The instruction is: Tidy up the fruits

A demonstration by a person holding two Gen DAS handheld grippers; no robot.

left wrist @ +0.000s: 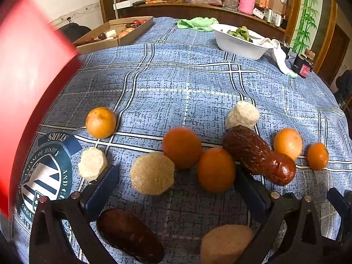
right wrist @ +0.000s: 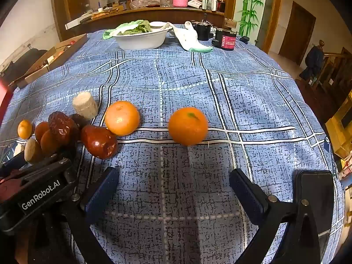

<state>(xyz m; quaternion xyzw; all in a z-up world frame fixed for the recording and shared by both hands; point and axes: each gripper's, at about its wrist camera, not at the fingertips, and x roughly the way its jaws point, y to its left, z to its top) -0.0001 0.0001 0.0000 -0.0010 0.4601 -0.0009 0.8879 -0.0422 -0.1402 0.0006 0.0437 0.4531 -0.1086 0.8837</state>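
The left gripper (left wrist: 176,189) stands with its jaws spread wide and nothing pressed between the pads; a pale rough-skinned fruit (left wrist: 152,173) and an orange (left wrist: 216,169) lie on the cloth in the gap, clear of both fingers, while nearer the lens a dark red date (left wrist: 129,235) and a tan fruit (left wrist: 226,243) are cut off by the bottom edge, so their full shape cannot be made out. The right gripper (right wrist: 173,189) is likewise wide apart and empty, with only blue checked tablecloth (right wrist: 253,101) between its fingers. Ahead of it sits a bright mandarin (right wrist: 188,125) with a green stem mark, slightly blurred, and to the left a paler orange fruit (right wrist: 121,118). The rest of the fruit is bunched on the near part of the table: a long wrinkled brown date (left wrist: 258,155) leans against a white fibrous piece (left wrist: 242,114), with two more oranges just beside it on the right, one lone orange (left wrist: 100,122) apart to the left, and another white chunk (left wrist: 92,163) touching the left finger's edge. In the right wrist view this cluster is half hidden behind the other gripper's black body. A red blurred shape (left wrist: 28,83) covers the left side of the left view; what it is cannot be told. Farther off stand a white bowl (left wrist: 233,44) of greens and a cardboard tray (left wrist: 114,41) whose contents are too small to identify
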